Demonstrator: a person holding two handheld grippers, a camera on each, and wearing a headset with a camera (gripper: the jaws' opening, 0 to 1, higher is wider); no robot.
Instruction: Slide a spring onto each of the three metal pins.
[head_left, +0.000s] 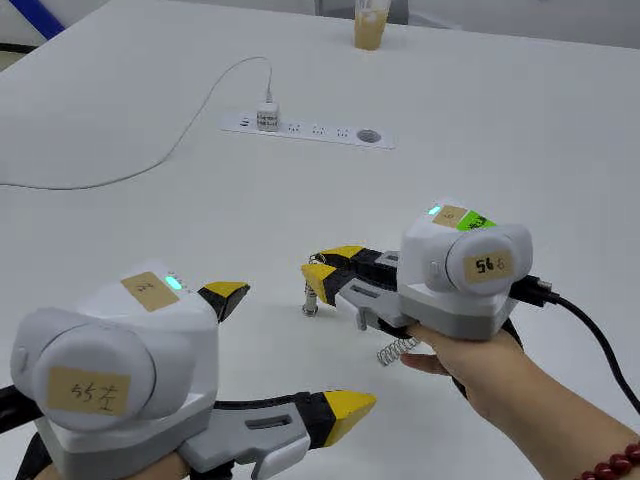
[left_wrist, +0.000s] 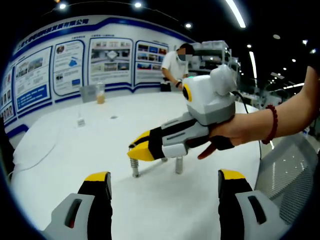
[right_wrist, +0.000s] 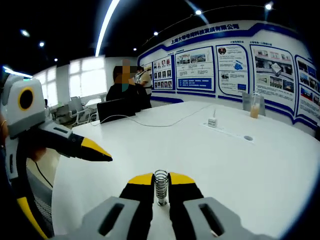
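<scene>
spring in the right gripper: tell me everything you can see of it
The spring is a short silvery wire coil, steel by the look, with evenly spaced turns and no visible bend. It stands upright, pinched at its sides between the yellow tips of the right gripper. Its lower end appears to sit over a pin standing on the white table; how far down it has gone I cannot tell.

cup (head_left: 370, 28) was cut by top edge | loose spring (head_left: 397, 349) sat partly under right hand (head_left: 470, 365) | wall poster (left_wrist: 67, 62) txt was too sm to read
</scene>
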